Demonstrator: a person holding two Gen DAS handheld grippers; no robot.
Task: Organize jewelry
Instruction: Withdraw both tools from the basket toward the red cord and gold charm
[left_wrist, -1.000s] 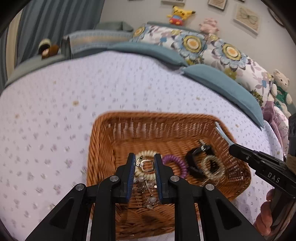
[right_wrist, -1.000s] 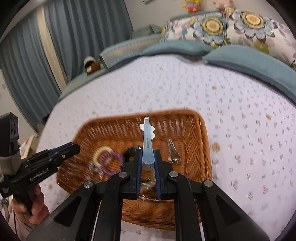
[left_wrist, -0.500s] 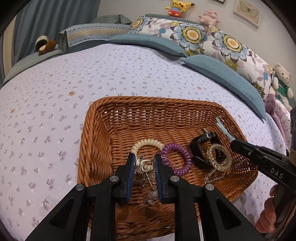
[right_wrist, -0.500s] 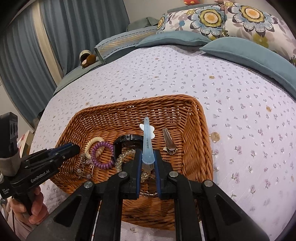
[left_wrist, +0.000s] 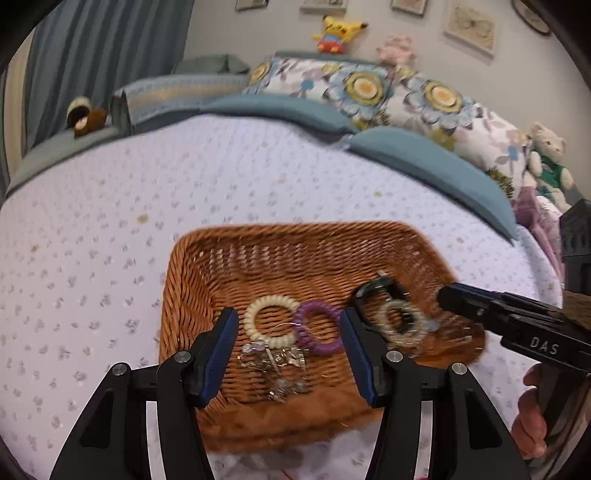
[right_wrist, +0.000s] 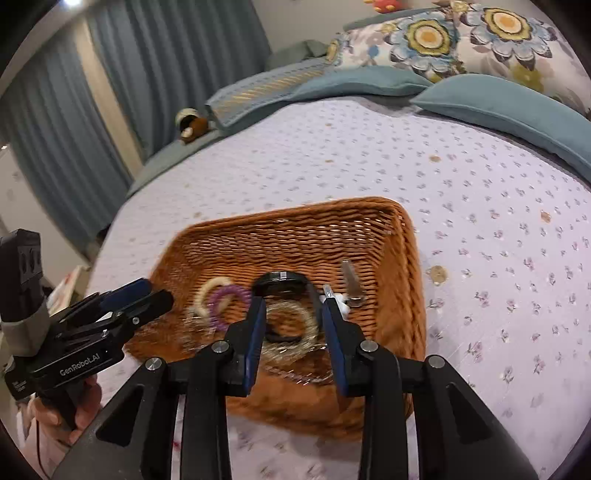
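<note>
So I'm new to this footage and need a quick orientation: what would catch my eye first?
The brown wicker basket sits on a lilac flowered bedspread, holding a cream coil ring beside a purple one, plus a black bracelet. The left gripper and right gripper hover open above it, their jaws just having opened, nothing clamped.

left gripper (left_wrist: 288, 347) jaws opened, keyring charm (left_wrist: 275, 363) dropped in basket (left_wrist: 184, 295), right gripper (right_wrist: 293, 325) released blue clip (right_wrist: 334, 297)

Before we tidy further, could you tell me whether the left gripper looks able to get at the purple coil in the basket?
Probably yes: the left gripper is open right over the purple coil, which lies uncovered, though it touches the cream coil.
</note>
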